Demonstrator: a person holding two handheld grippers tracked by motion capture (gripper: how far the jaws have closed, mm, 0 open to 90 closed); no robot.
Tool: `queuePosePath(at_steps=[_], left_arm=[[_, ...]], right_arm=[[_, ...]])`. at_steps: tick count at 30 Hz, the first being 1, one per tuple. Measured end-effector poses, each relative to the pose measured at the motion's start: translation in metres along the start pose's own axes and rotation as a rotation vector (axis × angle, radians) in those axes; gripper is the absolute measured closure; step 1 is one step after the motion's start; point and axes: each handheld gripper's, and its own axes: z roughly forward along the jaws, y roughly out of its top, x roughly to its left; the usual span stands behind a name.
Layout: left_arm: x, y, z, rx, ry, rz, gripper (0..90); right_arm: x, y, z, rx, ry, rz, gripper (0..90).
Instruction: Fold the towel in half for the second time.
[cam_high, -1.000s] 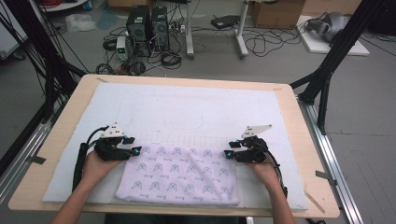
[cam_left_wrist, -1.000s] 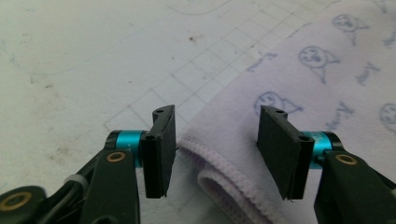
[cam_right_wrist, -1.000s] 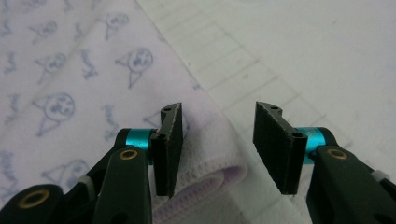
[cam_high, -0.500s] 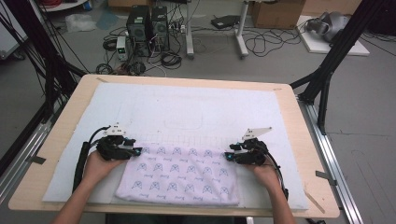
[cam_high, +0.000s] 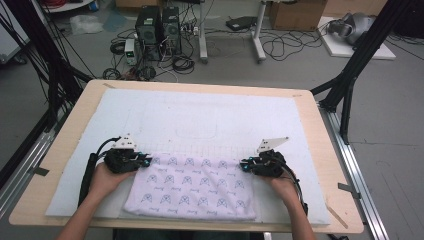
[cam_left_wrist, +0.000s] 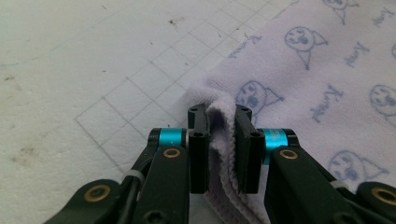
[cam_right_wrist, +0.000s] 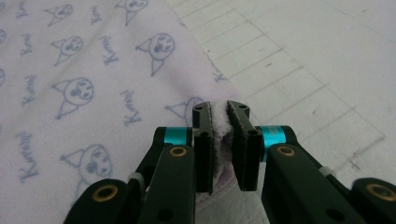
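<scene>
A pale lilac towel (cam_high: 192, 187) printed with blue cat faces lies flat on the white gridded mat (cam_high: 200, 115), near the table's front edge. My left gripper (cam_high: 145, 160) is at the towel's far left corner. Its jaws have just been closing, and they pinch a fold of the towel (cam_left_wrist: 280, 70) between them (cam_left_wrist: 220, 114). My right gripper (cam_high: 245, 165) is at the far right corner. Its jaws have also just been closing, and they are shut (cam_right_wrist: 219, 109) on a bunched bit of the towel (cam_right_wrist: 93, 70) edge.
The mat covers most of a wooden table (cam_high: 65, 145). Bare mat stretches beyond the towel toward the far edge. Past the table, on the floor, stand computer towers (cam_high: 157, 25), cables and black frame legs (cam_high: 350, 75).
Both grippers' jaws have closed onto the towel's far corners. The hands have stayed where they were and the towel lies as before.
</scene>
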Motion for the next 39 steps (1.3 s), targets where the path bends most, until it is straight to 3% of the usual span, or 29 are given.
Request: queuePosePath(at_steps=[9, 15, 21, 25, 31, 34, 36, 37, 39], left_arm=[[-0.002, 0.007, -0.011, -0.051, 0.005, -0.022, 79.8], [0.0, 0.024, -0.016, -0.103, 0.04, -0.024, 80.1], [0.015, 0.052, -0.017, -0.151, 0.112, -0.048, 80.1], [0.031, 0.073, -0.011, -0.141, 0.138, -0.051, 80.2], [0.05, 0.096, -0.003, -0.138, 0.184, -0.052, 80.2], [0.066, 0.103, 0.005, -0.138, 0.205, -0.07, 78.3], [0.074, 0.103, 0.01, -0.113, 0.248, -0.101, 63.8], [0.077, 0.102, 0.01, -0.108, 0.253, -0.109, 60.0], [0.079, 0.097, 0.009, -0.088, 0.244, -0.125, 53.4]], right_arm=[[0.004, 0.009, -0.008, -0.008, -0.013, -0.031, 81.9], [0.001, 0.031, -0.019, -0.016, -0.037, -0.073, 82.3], [-0.023, 0.061, -0.03, -0.031, -0.116, -0.072, 82.2], [-0.042, 0.078, -0.032, -0.044, -0.153, -0.047, 82.3], [-0.057, 0.097, -0.028, -0.059, -0.195, -0.066, 82.3], [-0.074, 0.104, -0.023, -0.085, -0.209, -0.021, 76.9], [-0.085, 0.102, -0.018, -0.138, -0.207, 0.023, 65.0], [-0.09, 0.099, -0.014, -0.147, -0.196, 0.07, 60.7], [-0.096, 0.092, -0.007, -0.115, -0.177, 0.129, 55.6]])
